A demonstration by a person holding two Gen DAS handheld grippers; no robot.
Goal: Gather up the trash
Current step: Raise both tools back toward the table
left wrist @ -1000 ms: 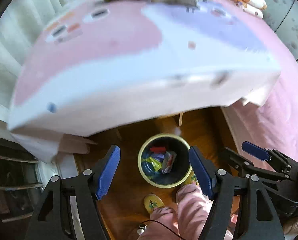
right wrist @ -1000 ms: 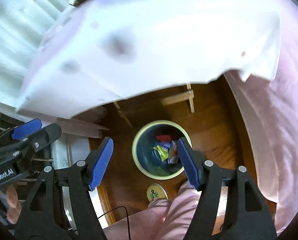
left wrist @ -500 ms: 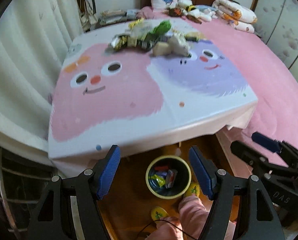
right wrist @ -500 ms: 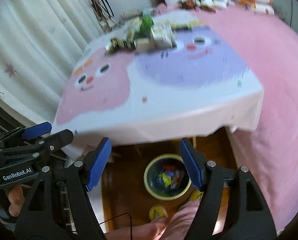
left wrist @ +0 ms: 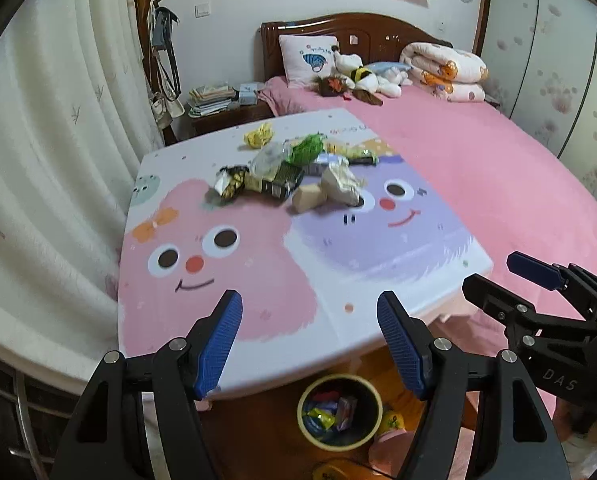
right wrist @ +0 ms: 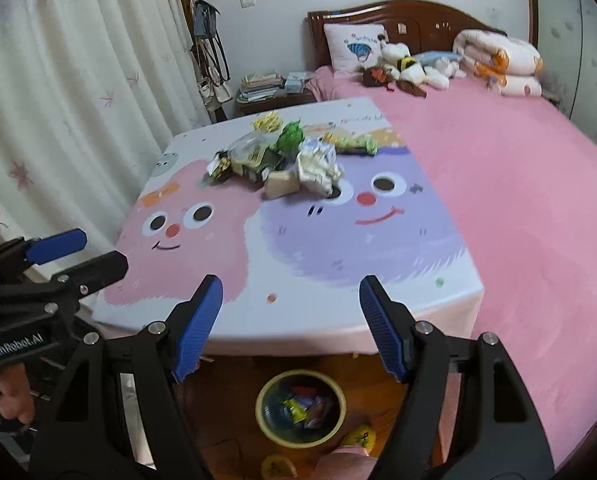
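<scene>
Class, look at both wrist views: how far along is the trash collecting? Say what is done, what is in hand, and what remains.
Done: some wrappers already lie in the bin on the floor below the table's near edge.
In hand: nothing. The left gripper and right gripper are both open and empty, over the near side of the table.
Left: the pile of wrappers at the table's far side, untouched.

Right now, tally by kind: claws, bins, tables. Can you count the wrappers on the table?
claws: 2 (left claw, right claw, both open)
trash bin: 1
table: 1
total: 4
The wrapper pile overlaps too much for a count.
</scene>
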